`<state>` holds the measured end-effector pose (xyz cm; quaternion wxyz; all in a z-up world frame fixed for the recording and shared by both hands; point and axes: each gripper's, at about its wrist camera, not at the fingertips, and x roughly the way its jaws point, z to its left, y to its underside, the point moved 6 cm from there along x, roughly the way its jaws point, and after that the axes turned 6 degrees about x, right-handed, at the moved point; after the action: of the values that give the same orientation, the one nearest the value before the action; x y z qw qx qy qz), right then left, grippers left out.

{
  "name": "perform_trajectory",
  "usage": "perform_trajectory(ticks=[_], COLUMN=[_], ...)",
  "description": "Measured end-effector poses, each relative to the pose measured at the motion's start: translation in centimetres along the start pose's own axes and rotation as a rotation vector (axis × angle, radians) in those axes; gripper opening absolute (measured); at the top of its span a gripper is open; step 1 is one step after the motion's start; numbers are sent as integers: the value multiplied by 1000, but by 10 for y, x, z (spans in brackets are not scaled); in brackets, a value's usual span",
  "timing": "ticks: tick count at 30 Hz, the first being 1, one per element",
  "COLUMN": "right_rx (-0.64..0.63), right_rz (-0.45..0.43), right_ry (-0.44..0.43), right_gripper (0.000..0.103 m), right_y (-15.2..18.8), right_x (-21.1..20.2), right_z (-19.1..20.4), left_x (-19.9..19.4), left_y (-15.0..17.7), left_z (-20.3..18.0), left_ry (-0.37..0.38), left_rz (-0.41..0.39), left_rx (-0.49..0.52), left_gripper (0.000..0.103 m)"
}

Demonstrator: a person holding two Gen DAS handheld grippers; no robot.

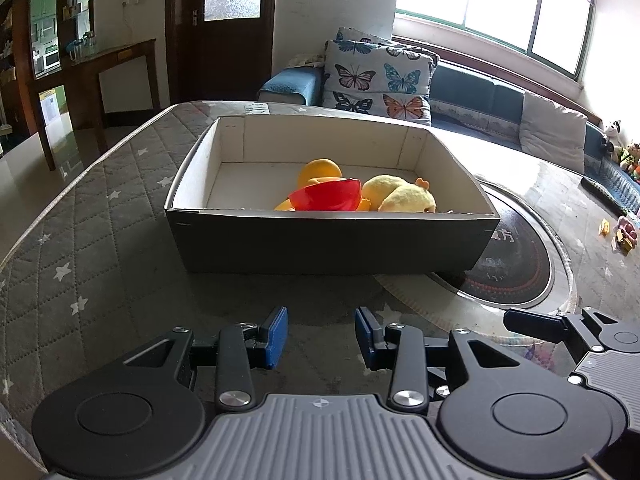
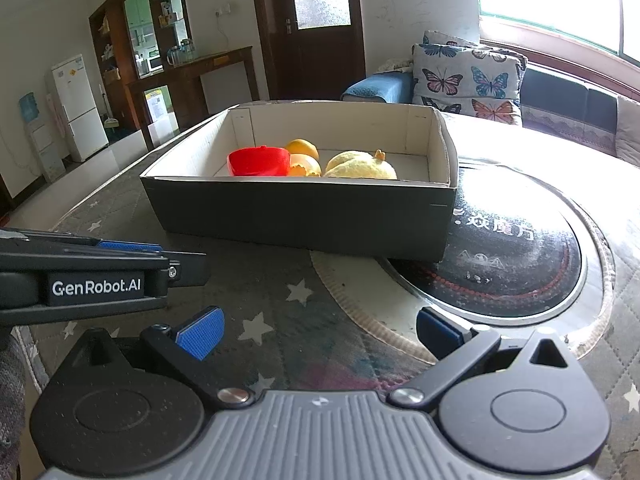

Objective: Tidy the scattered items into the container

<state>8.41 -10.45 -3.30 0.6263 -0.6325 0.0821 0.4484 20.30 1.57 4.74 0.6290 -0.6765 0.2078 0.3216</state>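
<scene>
A dark cardboard box [image 1: 332, 244] with a white inside stands on the table; it also shows in the right wrist view [image 2: 304, 216]. Inside lie a red bowl [image 1: 326, 196] [image 2: 259, 161], an orange toy [image 1: 320, 172] [image 2: 303, 148] and a yellow plush chick [image 1: 404, 196] [image 2: 360, 168]. My left gripper [image 1: 321, 336] is open and empty, low over the table in front of the box. My right gripper [image 2: 318, 330] is open wide and empty, beside the left one, which shows at the left edge of the right wrist view [image 2: 100, 276].
A grey quilted cover with stars [image 1: 100, 220] lies on the table. A round black hotplate [image 2: 516, 264] sits under the box's right corner. Small toys [image 1: 624, 232] lie at the table's far right. A sofa with butterfly cushions [image 1: 376, 76] stands behind.
</scene>
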Motion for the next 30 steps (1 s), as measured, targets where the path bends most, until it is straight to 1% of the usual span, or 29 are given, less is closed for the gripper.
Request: perform_trajectory(ticks=[22,30], right_rx=[10,18], right_rz=[13,16], right_ry=[11,17], right_gripper=[103,103], right_y=[-4,-9], right_x=[13,20], right_z=[-3,-4], left_x=[12,20], left_y=[-9,-13], left_z=[3,7], left_ry=[-59,-65], left_rz=[-5,3], left_rx=[46,47], left_gripper=[40,40])
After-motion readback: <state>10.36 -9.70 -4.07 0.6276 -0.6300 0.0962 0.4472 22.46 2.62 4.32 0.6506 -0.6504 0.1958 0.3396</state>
